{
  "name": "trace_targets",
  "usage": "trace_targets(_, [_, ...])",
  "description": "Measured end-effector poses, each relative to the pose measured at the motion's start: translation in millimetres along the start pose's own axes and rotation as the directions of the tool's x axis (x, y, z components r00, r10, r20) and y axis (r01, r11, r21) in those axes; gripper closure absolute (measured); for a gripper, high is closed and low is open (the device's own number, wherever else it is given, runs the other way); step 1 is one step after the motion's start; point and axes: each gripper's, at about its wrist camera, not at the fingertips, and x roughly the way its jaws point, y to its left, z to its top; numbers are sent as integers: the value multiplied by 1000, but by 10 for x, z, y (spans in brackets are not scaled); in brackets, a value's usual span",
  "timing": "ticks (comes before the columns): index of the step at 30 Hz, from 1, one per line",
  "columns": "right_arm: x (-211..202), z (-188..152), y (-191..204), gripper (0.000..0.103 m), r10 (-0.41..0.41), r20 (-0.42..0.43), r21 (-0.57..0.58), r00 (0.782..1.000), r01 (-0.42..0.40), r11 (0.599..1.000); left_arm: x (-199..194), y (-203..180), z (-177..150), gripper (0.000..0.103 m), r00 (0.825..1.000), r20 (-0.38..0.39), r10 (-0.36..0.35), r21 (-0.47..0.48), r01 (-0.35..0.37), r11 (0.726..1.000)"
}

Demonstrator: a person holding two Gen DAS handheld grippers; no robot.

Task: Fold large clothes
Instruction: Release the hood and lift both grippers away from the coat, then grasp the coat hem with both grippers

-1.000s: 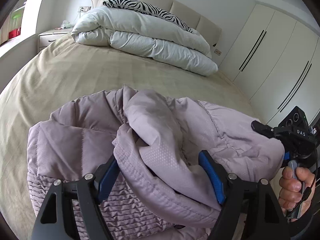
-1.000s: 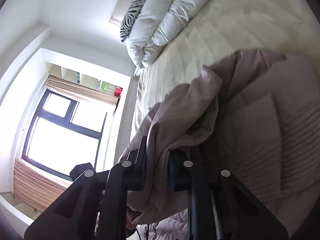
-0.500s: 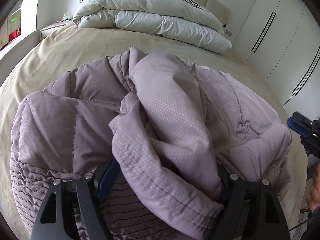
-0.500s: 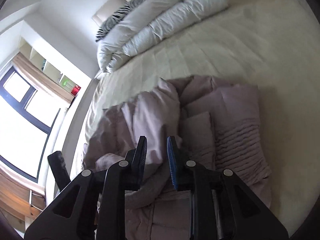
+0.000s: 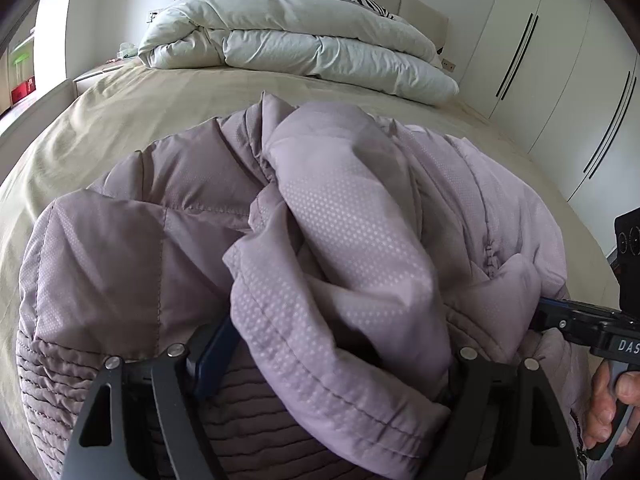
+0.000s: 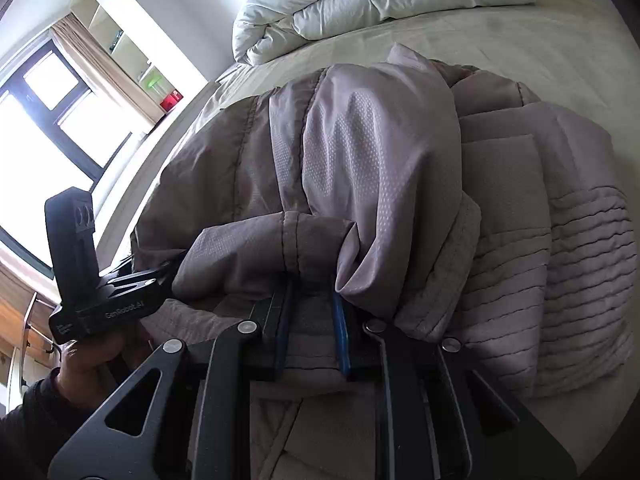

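Bed [image 5: 132, 128] carries the mauve padded jacket [image 5: 168, 216], bunched at the near edge well short of the white duvet [image 5: 304, 48] at the headboard end; the jacket's long axis appears to run crosswise to both fisheye views, ribbed hem on its left end. Left hand-held gripper [image 5: 332, 364] sits against the jacket's near side, jaws spread wide with a loose flap draped between them, nothing pinched. Right hand-held gripper [image 6: 310, 312] is at the jacket's right end, jaws narrowly parted under a rolled fold; actual clamping cannot be told, and both look about equally near.
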Motion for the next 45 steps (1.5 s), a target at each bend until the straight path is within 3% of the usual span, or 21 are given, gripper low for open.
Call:
trace_targets(5, [-560,12,146,84,36,152,-27,988,-32,999,-11,41,-31,21,1000,21,-23,-2,23,1000])
trace_targets(7, [-483,10,181,84,20,135,-62,991,-12,998,2,26,-38,21,1000,26,-16,4,16,1000])
trace_targets(9, [-138,-40,135,84,-45,15,-82,999,46,996,16,4,-50,21,1000,26,-9,12,9,1000])
trace_targets(10, [-8,-86,82,84,-47,-2,-81,999,46,996,24,-13,-56,20,1000,25,0,21,0,1000])
trace_targets(12, [19,-132,50,84,-17,59,-105,998,23,994,13,-22,-44,20,1000,22,1,19,-1,1000])
trace_targets(14, [-100,-130,64,84,-14,63,-67,998,19,998,-74,-33,-19,20,1000,24,-10,10,10,1000])
trace_targets(18, [-718,-236,200,80,40,162,-82,986,-27,996,-611,-75,-52,19,998,58,-38,-28,40,999])
trace_targets(19, [-919,-303,256,67,51,203,-106,978,-30,994,-813,-78,-113,13,995,82,-49,-27,52,998])
trace_targets(20, [-1117,-392,296,34,56,237,-114,970,-29,993,-1014,-81,-197,10,994,100,-45,-25,48,999])
trace_targets(21, [-1326,-505,328,20,60,282,-105,957,-31,994,-1204,-83,-301,6,993,107,-41,-22,43,999])
trace_targets(22, [-1533,-633,363,9,80,344,-99,936,-49,994,-1391,-81,-431,6,993,106,-45,-18,47,999])
trace_targets(23, [-1719,-756,398,8,103,385,-112,917,-64,992,-1574,-69,-582,6,994,101,-49,-15,51,999])
trace_targets(24, [-1888,-861,408,8,116,391,-129,913,-70,989,-1744,-45,-747,6,995,90,-47,-18,48,999])
trace_targets(30, [-2392,-1611,414,8,180,235,-92,955,-163,982,-2491,265,-2013,5,995,-63,-80,-157,70,985])
trace_targets(35, [-2566,-2302,328,8,136,135,-76,981,-127,989,-2802,569,-2901,5,983,-157,-96,-348,36,937])
trace_targets(37, [-2637,-2523,218,9,139,104,-51,985,-134,990,-2858,614,-3101,5,978,-178,-112,-393,34,919])
trace_targets(40, [-2760,-2818,38,9,108,79,2,991,-108,994,-2839,664,-3313,5,960,-201,-193,-474,77,877])
trace_targets(45, [-2925,-3234,-352,9,-7,-4,109,1000,8,994,-2756,519,-3507,13,933,-232,-275,-484,135,865])
